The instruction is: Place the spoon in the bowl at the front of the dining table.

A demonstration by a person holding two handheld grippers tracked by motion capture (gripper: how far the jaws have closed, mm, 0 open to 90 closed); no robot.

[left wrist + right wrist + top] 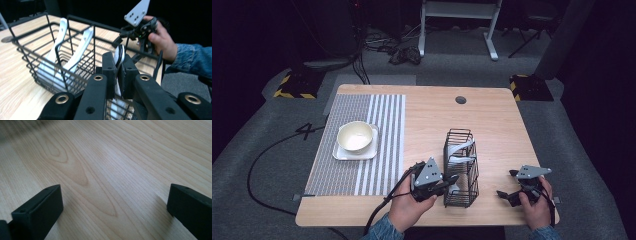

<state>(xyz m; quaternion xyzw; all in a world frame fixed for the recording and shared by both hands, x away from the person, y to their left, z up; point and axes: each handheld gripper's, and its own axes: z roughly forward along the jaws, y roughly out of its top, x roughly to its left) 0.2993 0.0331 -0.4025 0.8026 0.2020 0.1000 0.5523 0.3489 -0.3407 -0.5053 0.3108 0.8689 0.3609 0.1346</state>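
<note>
The desk (492, 120) carries a black wire rack (460, 170) just ahead of your left gripper (451, 179). The rack is an open, light frame, so expect it to slide or tip if you drag anything against its bars.

Three white spoons stand in it. Two (62, 57) lean in the compartments beyond the gripper; the third spoon (119, 60) is the one in hand, clamped between the left jaws, which are closed narrow on its handle near the top. Judged from its gloss, it is hard, stiff and slippery, probably ceramic or melamine, light but liable to chip on a knock. The flat handle gives the pads two parallel faces; hold there, across the thin dimension, not on the rounded bowl below.

Lift straight up along the handle's line until the bowl clears the top wire.

Your right gripper (508, 186) rests well off to the right of the rack, jaws wide and empty over bare desk.
</note>
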